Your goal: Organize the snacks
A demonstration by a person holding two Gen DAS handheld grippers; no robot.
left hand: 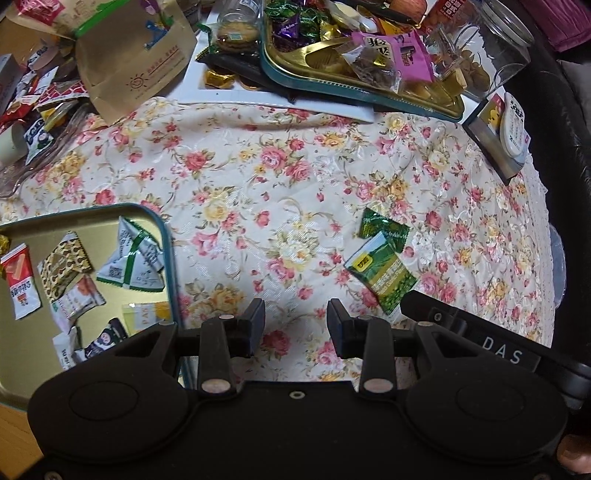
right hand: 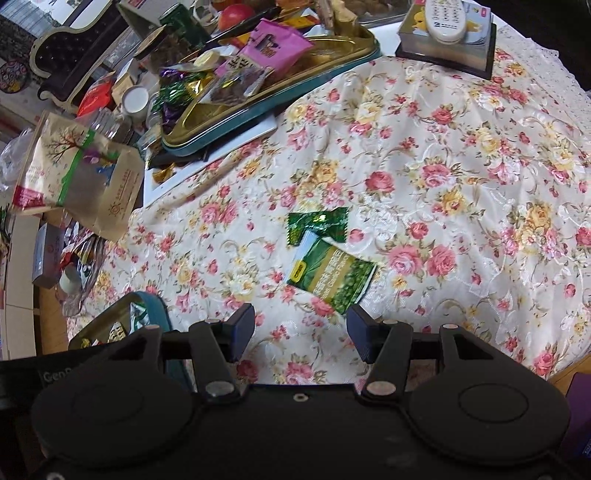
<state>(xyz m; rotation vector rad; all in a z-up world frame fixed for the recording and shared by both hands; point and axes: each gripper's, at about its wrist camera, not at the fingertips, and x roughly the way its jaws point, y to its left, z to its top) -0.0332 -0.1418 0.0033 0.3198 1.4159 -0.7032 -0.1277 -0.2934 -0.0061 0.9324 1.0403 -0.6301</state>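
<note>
We see a tabletop [right hand: 461,155] with a flowery cloth on it. At the far side sits a gold tray with a blue rim [left hand: 369,86], heaped with candies and a pink packet [left hand: 402,55]. A brown paper bag [left hand: 136,62] stands near it, and a clear jar [left hand: 495,44] is beside the tray. A white remote [right hand: 448,18] lies on a small box.

Close to our left tongs [left hand: 296,326] is a gold tin [left hand: 162,236] with a few small snack packets inside.

Two green packets lie alone on the cloth, with nothing around them. The big green packet [right hand: 330,275] has a yellow label and white edge. The small dark green candy [right hand: 319,223] touches its far end.

Our right tongs [right hand: 301,330] hang just in front of the big packet. Both tongs stand wide and hold nothing.
</note>
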